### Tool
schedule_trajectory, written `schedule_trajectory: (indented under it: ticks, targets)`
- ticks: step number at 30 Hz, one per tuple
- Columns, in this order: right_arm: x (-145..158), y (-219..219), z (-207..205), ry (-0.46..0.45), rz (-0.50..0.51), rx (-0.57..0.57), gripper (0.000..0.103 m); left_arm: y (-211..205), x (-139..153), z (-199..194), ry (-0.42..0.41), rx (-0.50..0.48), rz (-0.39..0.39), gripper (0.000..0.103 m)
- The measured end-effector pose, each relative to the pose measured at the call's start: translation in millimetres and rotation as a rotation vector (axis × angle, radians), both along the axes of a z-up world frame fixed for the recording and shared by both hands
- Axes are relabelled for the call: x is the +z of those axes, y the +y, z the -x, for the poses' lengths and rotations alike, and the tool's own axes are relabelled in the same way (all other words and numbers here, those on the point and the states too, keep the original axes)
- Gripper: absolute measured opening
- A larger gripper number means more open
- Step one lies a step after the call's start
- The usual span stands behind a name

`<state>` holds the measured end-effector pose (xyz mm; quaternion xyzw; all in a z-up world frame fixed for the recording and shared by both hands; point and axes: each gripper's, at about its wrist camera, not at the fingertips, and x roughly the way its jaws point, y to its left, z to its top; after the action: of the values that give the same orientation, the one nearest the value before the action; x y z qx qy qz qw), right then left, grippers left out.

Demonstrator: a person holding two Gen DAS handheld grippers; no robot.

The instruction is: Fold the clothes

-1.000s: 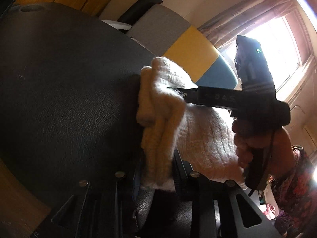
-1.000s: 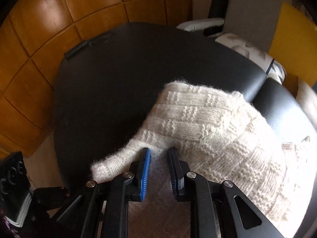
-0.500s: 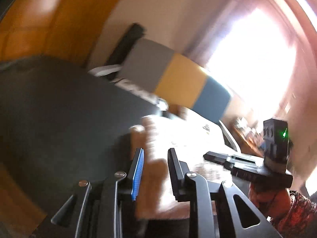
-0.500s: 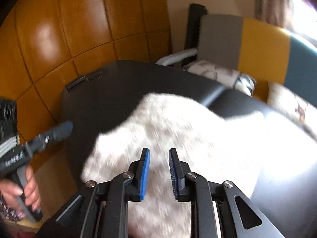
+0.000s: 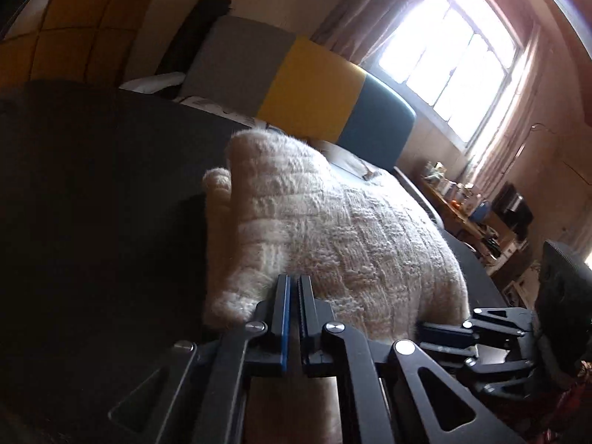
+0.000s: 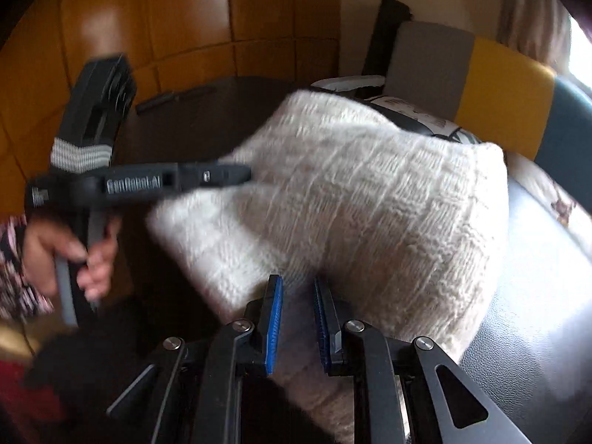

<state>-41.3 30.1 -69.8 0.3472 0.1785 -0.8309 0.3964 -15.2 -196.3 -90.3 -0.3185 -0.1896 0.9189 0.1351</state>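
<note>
**Sweater lying folded on the black surface, both grippers at its near edge**

No container is showing in either view; the cream knitted sweater (image 5: 333, 229) is lying straight on the black padded surface (image 5: 92, 192).

In your left camera the sweater is running long from near to far, its rounded far end pointing toward the grey, yellow and blue headboard (image 5: 307, 88). A thick folded edge is stacking up along its left side. In your right camera the bundle (image 6: 370, 199) is spreading from left to right, with one blurred corner reaching left.

Your left gripper (image 5: 293, 288) is squeezed almost together, only a thin slit showing between the blue pads, with its tips at the sweater's near edge; whether knit is caught between them, you cannot tell from here. In the right camera, that same gripper's tip (image 6: 240, 174) is touching the sweater's left side, with your hand (image 6: 70, 255) wrapped round its handle.

Your right gripper (image 6: 299, 286) is standing part open, with knit lying in the gap between its fingers, unpinched. It is also showing at the right in the left camera (image 5: 440, 336), against the sweater's near right corner.
</note>
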Motion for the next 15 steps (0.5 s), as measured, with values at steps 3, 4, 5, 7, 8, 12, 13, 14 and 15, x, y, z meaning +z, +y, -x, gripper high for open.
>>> schedule_trajectory:
  ticks: [3, 4, 5, 7, 8, 12, 13, 14, 15]
  targets:
    - [-5, 3, 5, -0.026, 0.035, -0.016, 0.018, 0, -10, 15, 0.022, -0.021, 0.006, 0.004]
    - [-3, 5, 8, -0.049, 0.045, -0.018, 0.018, -1, -11, 15, 0.025, -0.023, 0.005, 0.004]
    - [1, 7, 12, -0.080, 0.058, -0.015, 0.018, -5, -9, 8, 0.025, -0.028, 0.017, 0.004]
    - [13, 17, 15, -0.117, 0.091, -0.011, 0.018, -12, -4, -5, 0.025, -0.037, 0.043, 0.004]
    - [24, 25, 14, -0.105, 0.127, -0.026, 0.019, -11, 1, -6, 0.023, -0.036, 0.068, 0.004]
    - [63, 53, 28, -0.040, 0.227, -0.125, 0.053, -8, 39, -21, 0.075, 0.052, 0.115, 0.010]
    - [70, 57, 34, -0.032, 0.242, -0.151, 0.053, -7, 48, -24, 0.100, 0.064, 0.105, 0.015]
    - [76, 58, 46, -0.032, 0.244, -0.181, 0.053, -6, 57, -27, 0.124, 0.076, 0.097, 0.017]
    - [78, 57, 57, -0.032, 0.231, -0.210, 0.051, -3, 64, -22, 0.127, 0.077, 0.095, 0.018]
